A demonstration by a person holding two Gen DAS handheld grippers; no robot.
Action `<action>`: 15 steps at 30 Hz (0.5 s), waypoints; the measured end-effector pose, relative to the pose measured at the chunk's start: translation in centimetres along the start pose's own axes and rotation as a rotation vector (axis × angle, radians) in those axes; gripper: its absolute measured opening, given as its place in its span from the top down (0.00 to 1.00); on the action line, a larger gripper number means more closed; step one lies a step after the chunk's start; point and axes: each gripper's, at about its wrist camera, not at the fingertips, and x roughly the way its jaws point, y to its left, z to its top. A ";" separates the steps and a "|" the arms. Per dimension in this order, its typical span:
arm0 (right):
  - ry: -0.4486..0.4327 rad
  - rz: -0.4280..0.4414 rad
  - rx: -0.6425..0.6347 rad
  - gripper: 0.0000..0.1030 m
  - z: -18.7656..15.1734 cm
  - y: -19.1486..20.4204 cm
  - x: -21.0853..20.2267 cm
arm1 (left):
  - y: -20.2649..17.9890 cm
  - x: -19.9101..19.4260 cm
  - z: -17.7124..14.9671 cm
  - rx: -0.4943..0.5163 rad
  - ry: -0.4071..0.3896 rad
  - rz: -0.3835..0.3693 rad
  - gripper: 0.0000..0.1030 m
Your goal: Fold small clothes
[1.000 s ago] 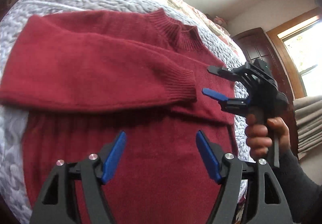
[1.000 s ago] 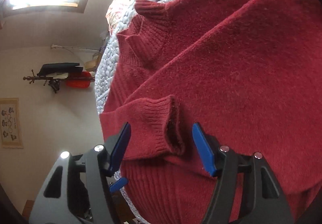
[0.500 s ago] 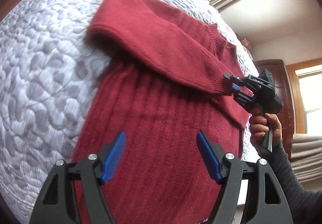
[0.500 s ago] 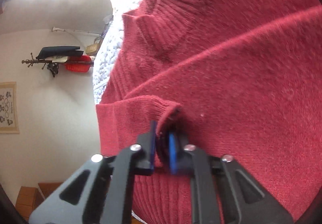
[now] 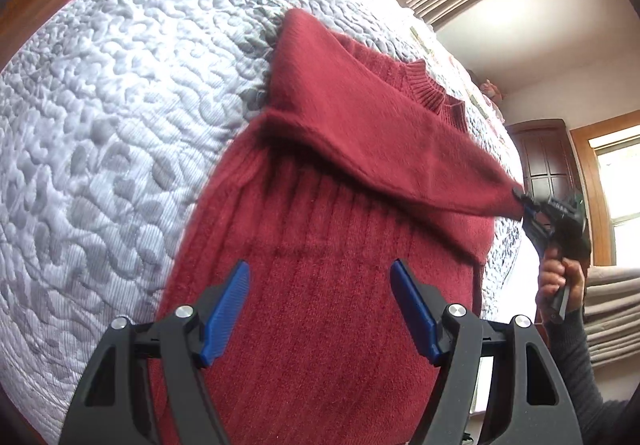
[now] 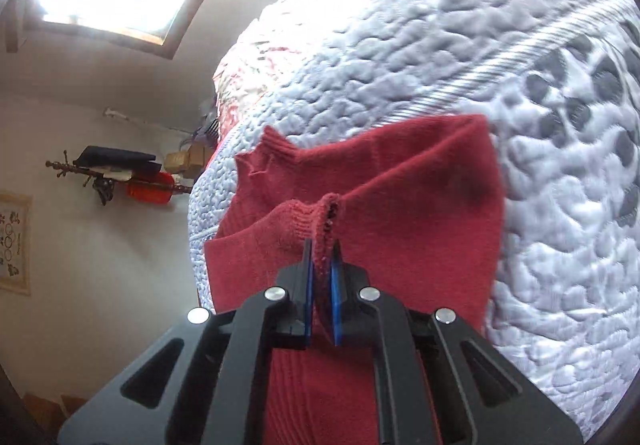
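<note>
A dark red knit sweater [image 5: 320, 285] lies on a pale quilted bedspread [image 5: 100, 125]. One sleeve [image 5: 380, 133] is stretched across the chest toward the right, lifted off the body. My right gripper [image 6: 322, 269] is shut on that sleeve's ribbed cuff [image 6: 316, 221]; in the left wrist view the right gripper [image 5: 528, 205] sits at the far right, held by a hand [image 5: 560, 281]. My left gripper [image 5: 320, 305] hovers open over the sweater's ribbed lower body, holding nothing. The ribbed collar [image 5: 436, 93] points to the far side.
The quilt [image 6: 480, 65] curves away on all sides. A dark wooden door [image 5: 548, 157] and a bright window [image 5: 616, 181] stand at the right. A wall rack with dark and red items [image 6: 120, 173] hangs beyond the bed's edge.
My right gripper shut on the cuff and pulled the sleeve out to the right, lifting it taut. The left gripper drew back and tilted, staying open over the lower body.
</note>
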 end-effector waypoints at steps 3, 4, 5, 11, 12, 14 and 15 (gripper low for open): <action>0.028 -0.015 0.031 0.94 -0.7 -2.5 0.6 | -0.5 0.4 1.0 0.011 -0.005 -0.005 0.29; 0.033 -0.027 0.034 0.94 -0.9 -3.0 1.0 | -0.8 0.6 1.5 0.020 -0.006 -0.007 0.29; 0.036 -0.036 0.035 0.94 -1.0 -3.5 1.3 | -1.2 0.9 2.0 0.031 -0.008 -0.011 0.29; -0.001 -0.038 0.061 0.95 -0.4 -4.7 0.9 | -3.1 1.6 5.7 0.079 -0.055 -0.040 0.29; 0.006 -0.044 0.057 0.95 -0.3 -4.7 1.1 | -3.3 1.8 6.3 0.077 -0.057 -0.052 0.29; 0.028 -0.057 0.052 0.95 -0.3 -5.0 1.7 | -3.5 2.7 7.5 0.075 -0.053 -0.071 0.29; 0.036 -0.067 0.054 0.95 -0.3 -5.3 1.9 | -3.6 3.0 7.9 0.075 -0.046 -0.072 0.29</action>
